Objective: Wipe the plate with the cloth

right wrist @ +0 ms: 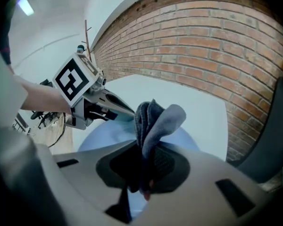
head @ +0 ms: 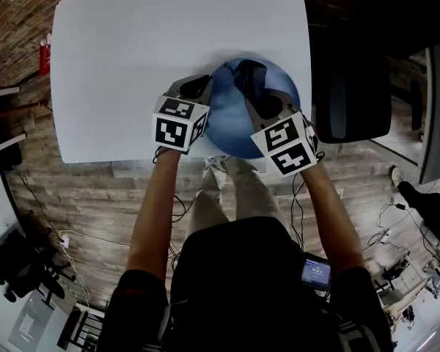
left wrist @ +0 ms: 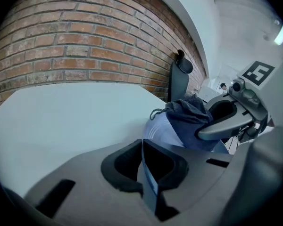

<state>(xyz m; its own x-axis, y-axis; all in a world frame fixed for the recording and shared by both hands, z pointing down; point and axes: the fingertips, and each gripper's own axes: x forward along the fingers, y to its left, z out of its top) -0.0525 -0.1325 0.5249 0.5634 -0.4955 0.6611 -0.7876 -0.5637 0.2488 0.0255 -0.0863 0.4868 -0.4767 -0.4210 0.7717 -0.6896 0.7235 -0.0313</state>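
Left gripper (left wrist: 144,149): jaws closed on the rim of the blue plate (head: 231,127), at the plate's 10 o'clock in the head view.

Right gripper (right wrist: 144,150): jaws clamped on the dark blue cloth (right wrist: 153,119), which is bunched over the plate near its 12 o'clock.

The plate lies on the white table (head: 154,42), at the table's 5 o'clock, close to the near edge.

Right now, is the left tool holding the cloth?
No, the left tool grips the plate; the right tool holds the cloth.
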